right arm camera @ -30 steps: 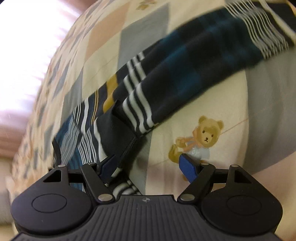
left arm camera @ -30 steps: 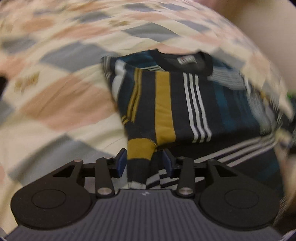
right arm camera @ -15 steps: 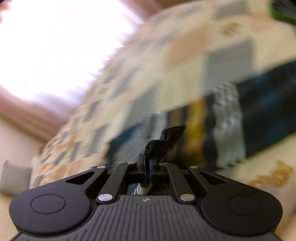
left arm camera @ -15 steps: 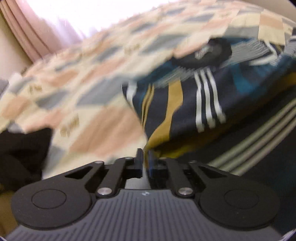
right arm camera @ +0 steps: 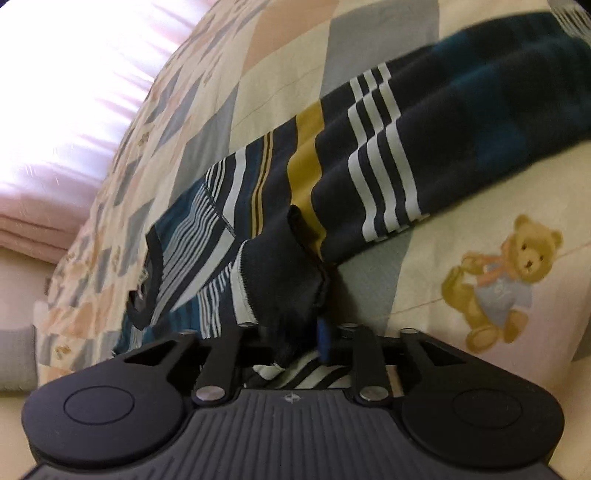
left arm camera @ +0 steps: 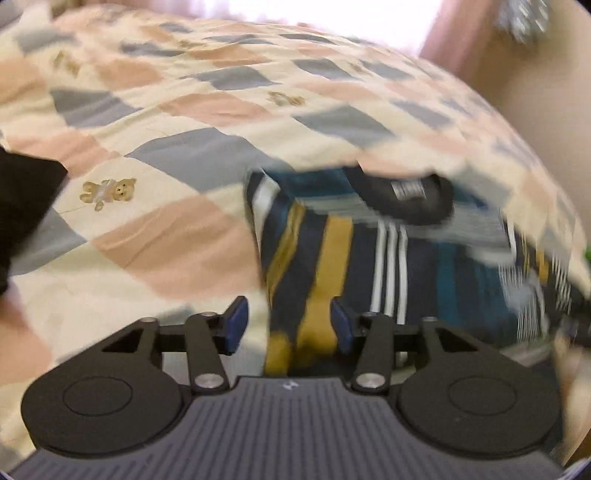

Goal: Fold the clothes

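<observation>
Shirt (left arm camera: 373, 254), dark with yellow, white and teal stripes, lies folded on a checked quilt (left arm camera: 207, 110) printed with small bears. Its black collar (left arm camera: 406, 195) faces away from the left gripper (left arm camera: 286, 321), whose blue-padded jaws stand wide apart, with the shirt's near yellow-striped edge between them but not pinched. The right gripper (right arm camera: 291, 332) has its jaws drawn in on a dark bunch of the shirt (right arm camera: 369, 155), though cloth hides the left pad. A bear print (right arm camera: 506, 277) shows on the quilt (right arm camera: 369, 33) just beside that gripper. A black cloth (left arm camera: 22, 206) lies at the left edge.
</observation>
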`<act>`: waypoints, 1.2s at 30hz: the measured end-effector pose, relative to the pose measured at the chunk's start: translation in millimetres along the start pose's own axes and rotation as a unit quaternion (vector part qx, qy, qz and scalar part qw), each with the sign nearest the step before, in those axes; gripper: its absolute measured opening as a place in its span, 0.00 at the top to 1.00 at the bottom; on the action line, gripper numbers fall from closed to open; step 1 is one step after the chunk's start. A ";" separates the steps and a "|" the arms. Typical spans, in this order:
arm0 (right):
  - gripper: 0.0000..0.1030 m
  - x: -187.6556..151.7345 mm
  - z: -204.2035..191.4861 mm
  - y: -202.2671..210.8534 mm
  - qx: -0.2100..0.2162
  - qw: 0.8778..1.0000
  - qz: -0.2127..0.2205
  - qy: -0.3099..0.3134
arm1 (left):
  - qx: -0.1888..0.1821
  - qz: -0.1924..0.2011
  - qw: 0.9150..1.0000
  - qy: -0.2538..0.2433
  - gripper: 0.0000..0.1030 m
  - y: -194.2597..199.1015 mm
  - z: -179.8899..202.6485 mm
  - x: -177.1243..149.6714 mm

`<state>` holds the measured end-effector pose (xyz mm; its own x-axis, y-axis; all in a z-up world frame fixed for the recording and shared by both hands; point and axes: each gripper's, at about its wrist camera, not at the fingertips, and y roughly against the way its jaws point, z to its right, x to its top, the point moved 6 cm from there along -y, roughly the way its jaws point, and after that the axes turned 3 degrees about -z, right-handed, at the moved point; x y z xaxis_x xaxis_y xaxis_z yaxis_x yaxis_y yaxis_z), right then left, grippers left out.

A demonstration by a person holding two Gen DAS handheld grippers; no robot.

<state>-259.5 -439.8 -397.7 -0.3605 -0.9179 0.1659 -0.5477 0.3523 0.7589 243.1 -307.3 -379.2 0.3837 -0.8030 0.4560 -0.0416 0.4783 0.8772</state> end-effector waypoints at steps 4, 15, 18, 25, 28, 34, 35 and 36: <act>0.58 1.7 0.2 -4.8 -0.007 1.000 0.002 -0.004 | -0.042 -0.004 0.996 0.083 0.51 -32.5 -24.4 50.3; 0.95 4.2 -16.4 4.5 -0.038 0.996 0.030 0.078 | -0.103 0.071 0.986 0.110 0.91 -57.7 -37.1 97.5; 0.95 3.7 -46.5 22.9 0.000 0.984 0.086 0.157 | -0.088 0.043 0.987 0.129 0.89 -76.5 -50.6 85.9; 0.68 5.0 -9.6 -11.0 -0.033 0.998 0.012 0.049 | -0.076 0.034 0.984 0.158 0.80 -63.8 -51.4 83.4; 0.40 16.7 -12.9 -0.2 0.002 0.998 0.053 0.014 | -0.084 0.038 0.986 0.139 0.80 -40.9 -41.2 80.9; 0.93 33.6 -42.5 -15.4 -0.057 0.995 0.032 0.073 | -0.134 0.031 0.987 0.084 0.78 -22.9 2.3 58.0; 0.93 32.6 -58.9 -9.3 -0.050 0.992 0.045 0.105 | -0.135 0.029 0.987 0.077 0.78 -24.0 7.2 53.7; 0.93 30.7 -76.9 -1.9 -0.039 0.988 0.060 0.137 | -0.137 0.027 0.988 0.072 0.78 -25.1 11.8 49.5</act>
<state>-211.4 -482.7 -345.7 -0.1952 -0.8893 0.4135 -0.4494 0.4559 0.7683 252.2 -363.3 -376.9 0.5157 -0.7240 0.4581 0.1779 0.6135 0.7694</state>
